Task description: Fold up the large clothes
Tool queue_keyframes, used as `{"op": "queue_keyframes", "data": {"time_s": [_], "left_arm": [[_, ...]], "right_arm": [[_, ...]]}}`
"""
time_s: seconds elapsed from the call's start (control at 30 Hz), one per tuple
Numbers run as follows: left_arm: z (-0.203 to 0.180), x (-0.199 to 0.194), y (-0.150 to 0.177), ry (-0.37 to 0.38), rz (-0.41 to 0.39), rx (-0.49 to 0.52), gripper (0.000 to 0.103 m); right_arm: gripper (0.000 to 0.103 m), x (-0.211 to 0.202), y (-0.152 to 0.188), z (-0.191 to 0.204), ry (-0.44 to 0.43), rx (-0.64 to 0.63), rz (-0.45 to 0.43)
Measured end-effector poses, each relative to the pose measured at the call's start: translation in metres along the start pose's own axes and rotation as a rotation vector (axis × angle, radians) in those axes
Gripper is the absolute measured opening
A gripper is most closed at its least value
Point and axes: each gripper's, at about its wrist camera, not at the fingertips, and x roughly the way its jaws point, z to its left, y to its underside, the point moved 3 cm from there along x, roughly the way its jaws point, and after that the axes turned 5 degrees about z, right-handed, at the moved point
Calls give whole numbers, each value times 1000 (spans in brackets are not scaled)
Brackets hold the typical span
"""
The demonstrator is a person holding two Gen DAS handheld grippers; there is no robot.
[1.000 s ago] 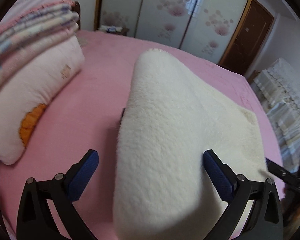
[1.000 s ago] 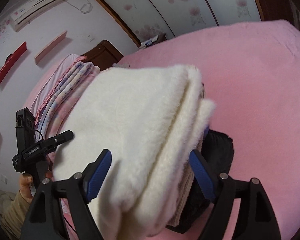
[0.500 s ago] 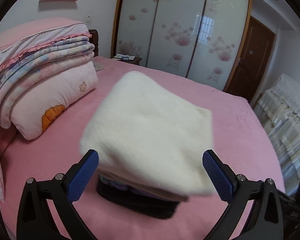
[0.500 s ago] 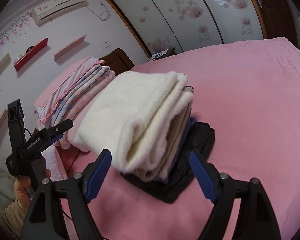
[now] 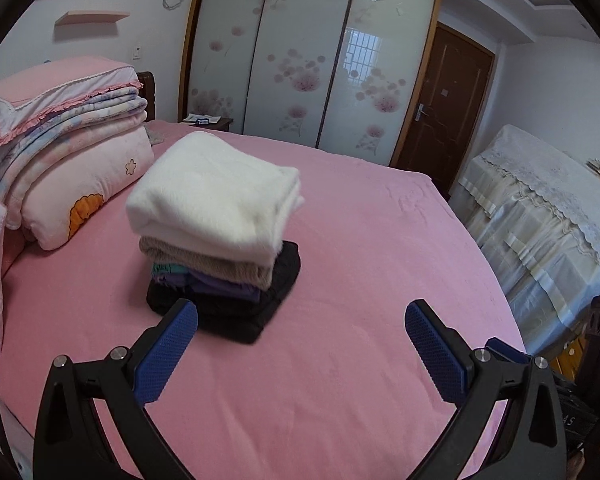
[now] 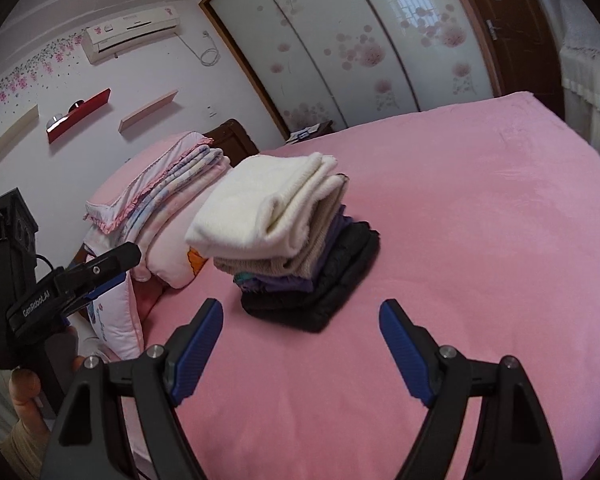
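A folded white fleece garment (image 5: pixel 216 196) lies on top of a stack of folded clothes (image 5: pixel 224 280): beige, purple and black layers beneath it, on the pink bed (image 5: pixel 340 360). The stack also shows in the right wrist view (image 6: pixel 296 248), with the white garment (image 6: pixel 264 204) uppermost. My left gripper (image 5: pixel 300 320) is open and empty, held back from the stack's near side. My right gripper (image 6: pixel 300 316) is open and empty, a little in front of the stack. The left gripper also shows in the right wrist view (image 6: pixel 100 268) at the left edge.
Folded quilts and pillows (image 5: pixel 60 140) are piled at the head of the bed, left of the stack. A lace-covered piece of furniture (image 5: pixel 540 208) stands right of the bed. Wardrobe doors (image 5: pixel 312 60) and a brown door (image 5: pixel 440 104) lie beyond.
Both grippers have pulled back and up from the white garment, which now rests on the stack. The garment filled both views a second ago and is now farther away.
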Motion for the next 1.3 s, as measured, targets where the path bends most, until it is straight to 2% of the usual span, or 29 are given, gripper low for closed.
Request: {"op": "queue_keyframes", "data": {"time_s": [0.27, 0.47, 0.73, 1.03, 1.13, 1.3], "left_arm": [[-39, -43, 82, 29, 50, 13, 103], [-61, -63, 124, 34, 66, 44, 103], [-71, -86, 158, 27, 62, 54, 103], [-76, -102, 200, -64, 46, 120, 103], [-76, -105, 207, -92, 39, 123, 103], [-71, -107, 209, -99, 34, 100, 103]], "right_arm": [[81, -75, 72, 1, 137, 13, -21], [81, -110, 111, 0, 210, 24, -39], [81, -134, 144, 7, 277, 15, -63], [81, -146, 177, 24, 340, -42, -76], [81, -148, 182, 26, 361, -56, -77], [81, -148, 188, 28, 383, -66, -73]]}}
